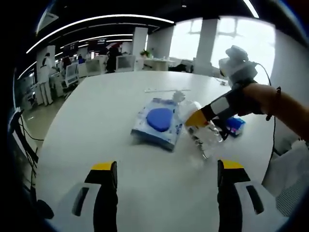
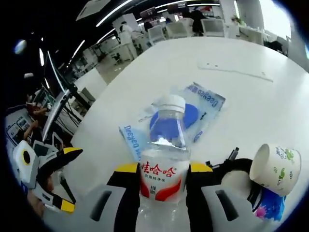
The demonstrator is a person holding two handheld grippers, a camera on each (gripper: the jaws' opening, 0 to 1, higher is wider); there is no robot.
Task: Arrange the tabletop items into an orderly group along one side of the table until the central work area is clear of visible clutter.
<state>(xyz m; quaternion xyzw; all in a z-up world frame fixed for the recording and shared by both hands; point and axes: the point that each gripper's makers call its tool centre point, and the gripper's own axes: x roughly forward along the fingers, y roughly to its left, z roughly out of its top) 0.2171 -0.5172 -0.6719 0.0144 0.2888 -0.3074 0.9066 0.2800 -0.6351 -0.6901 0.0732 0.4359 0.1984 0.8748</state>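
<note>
one bottle (image 2: 163, 169) (upright) between right gripper (image 2: 161, 186)

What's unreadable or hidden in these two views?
- Right gripper view: the water bottle covers part of the blue-and-white packet.
- Right gripper view: the blue item lies under the tipped paper cup; its kind is unclear.
- Left gripper view: the flat strip on the table is too small to identify.

Bottle (image 2: 163, 169) base behind jaws (blue packet (image 2: 188, 116) partly hidden too)
</note>
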